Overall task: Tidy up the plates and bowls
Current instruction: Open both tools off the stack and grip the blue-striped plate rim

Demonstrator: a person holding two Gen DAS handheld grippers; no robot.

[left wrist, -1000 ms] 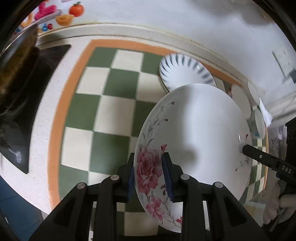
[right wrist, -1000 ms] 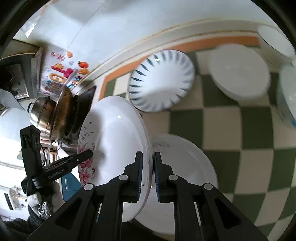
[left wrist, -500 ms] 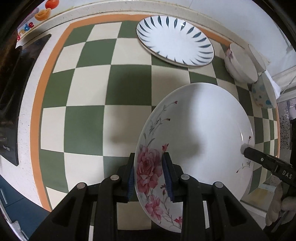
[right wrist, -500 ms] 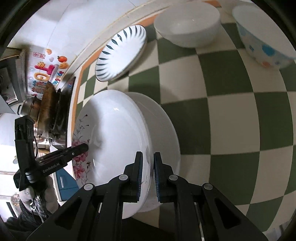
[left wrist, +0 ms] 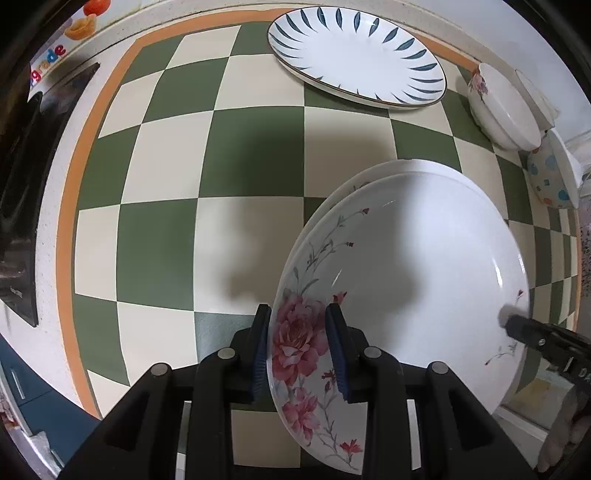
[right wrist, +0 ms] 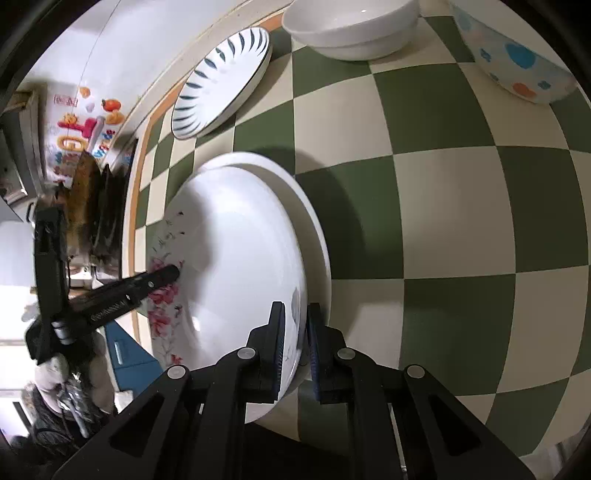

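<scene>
From the left wrist camera, the left gripper (left wrist: 298, 347) has its fingers (left wrist: 260, 347) clamped on the near rim of the rose plate (left wrist: 406, 280), right over the big pink flower. The rose plate sits low over a second white plate (left wrist: 354, 181), whose rim peeks out behind it. I cannot tell if the two plates touch. Both are above the bench (left wrist: 177, 229), which has green and cream squares. At the far side of the rose plate, the right gripper (left wrist: 517, 325) pinches the rim. Farther back lies a plate with blue leaf marks (left wrist: 354, 55). Off to the right are a white bowl with a flower (left wrist: 502, 110) and a spotted bowl (left wrist: 550, 181), close together.

From the right wrist camera, the right gripper (right wrist: 295, 343) has its fingers (right wrist: 277, 343) clamped on the edge of the rose plate (right wrist: 236, 258). The white plate (right wrist: 314, 236) shows as a rim under it. The left gripper (right wrist: 173, 273) holds the far edge, by the pink flowers. The leaf plate (right wrist: 221, 81) sits near the wall. A plain white bowl (right wrist: 351, 29) and the spotted bowl (right wrist: 513, 55) stand at the top of the bench (right wrist: 461, 221)
</scene>
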